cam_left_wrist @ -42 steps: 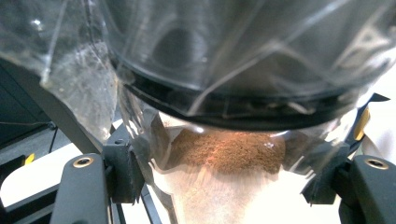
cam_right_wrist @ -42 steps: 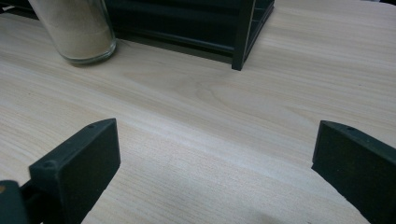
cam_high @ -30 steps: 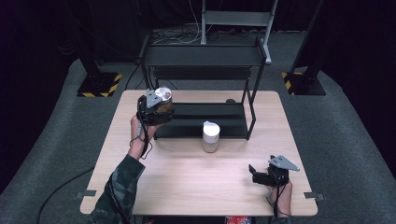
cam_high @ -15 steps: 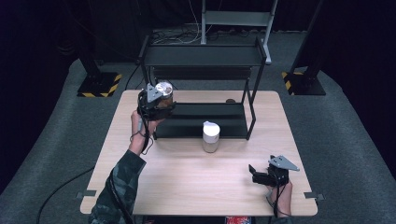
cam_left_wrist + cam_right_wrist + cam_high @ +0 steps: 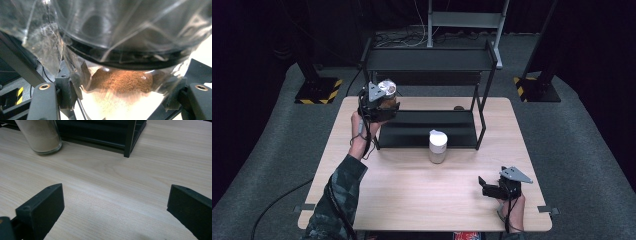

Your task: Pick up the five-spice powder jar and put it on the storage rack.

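Left gripper (image 5: 384, 102) clamps spice jar (image 5: 386, 90) betw. jaws, above rack's (image 5: 427, 127) left end.

Held jar (image 5: 120, 82): top and sides are running off the frame edges in the left gripper view; its glass is blurring at close range.
Pale jar (image 5: 41, 135): upper part is being cut off at the upper left.
Small dark object (image 5: 458, 107): too small to identify, sitting behind the rack (image 5: 427, 127).
Right forearm: leaving the frame's bottom edge.
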The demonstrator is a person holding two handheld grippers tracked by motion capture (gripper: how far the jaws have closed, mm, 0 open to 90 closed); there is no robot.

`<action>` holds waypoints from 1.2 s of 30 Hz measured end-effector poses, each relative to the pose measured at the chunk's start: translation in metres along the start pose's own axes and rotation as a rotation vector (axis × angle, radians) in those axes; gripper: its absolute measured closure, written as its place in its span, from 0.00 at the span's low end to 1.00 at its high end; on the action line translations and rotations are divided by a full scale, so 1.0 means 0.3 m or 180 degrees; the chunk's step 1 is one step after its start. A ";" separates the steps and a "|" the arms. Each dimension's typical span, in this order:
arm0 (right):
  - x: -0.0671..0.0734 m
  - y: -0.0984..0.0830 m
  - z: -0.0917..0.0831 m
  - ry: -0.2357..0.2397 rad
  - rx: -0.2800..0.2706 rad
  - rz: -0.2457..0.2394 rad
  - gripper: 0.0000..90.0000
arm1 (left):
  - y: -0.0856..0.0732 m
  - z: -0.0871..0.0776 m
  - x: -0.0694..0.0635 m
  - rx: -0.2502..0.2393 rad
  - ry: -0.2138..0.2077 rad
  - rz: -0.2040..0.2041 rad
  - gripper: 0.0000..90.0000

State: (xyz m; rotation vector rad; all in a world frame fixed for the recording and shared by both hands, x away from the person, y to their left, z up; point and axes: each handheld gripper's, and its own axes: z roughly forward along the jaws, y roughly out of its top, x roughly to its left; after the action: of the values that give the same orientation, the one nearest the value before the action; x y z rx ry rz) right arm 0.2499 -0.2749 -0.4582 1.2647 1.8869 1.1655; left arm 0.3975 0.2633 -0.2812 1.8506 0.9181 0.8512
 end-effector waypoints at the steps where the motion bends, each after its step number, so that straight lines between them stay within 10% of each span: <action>1: 0.000 0.000 0.000 0.0001 0.0000 0.0000 0.00 | 0.005 -0.001 0.001 0.0003 0.0005 0.0003 0.34; 36: 0.000 0.001 0.000 0.0001 0.0005 0.0007 0.00 | 0.121 -0.007 0.045 -0.0015 -0.0016 -0.0007 0.34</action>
State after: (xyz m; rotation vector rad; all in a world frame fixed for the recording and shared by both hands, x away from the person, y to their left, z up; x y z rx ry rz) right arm 0.2501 -0.2750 -0.4580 1.2676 1.8875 1.1656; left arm 0.4117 0.2632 -0.2449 1.8464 0.9141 0.8463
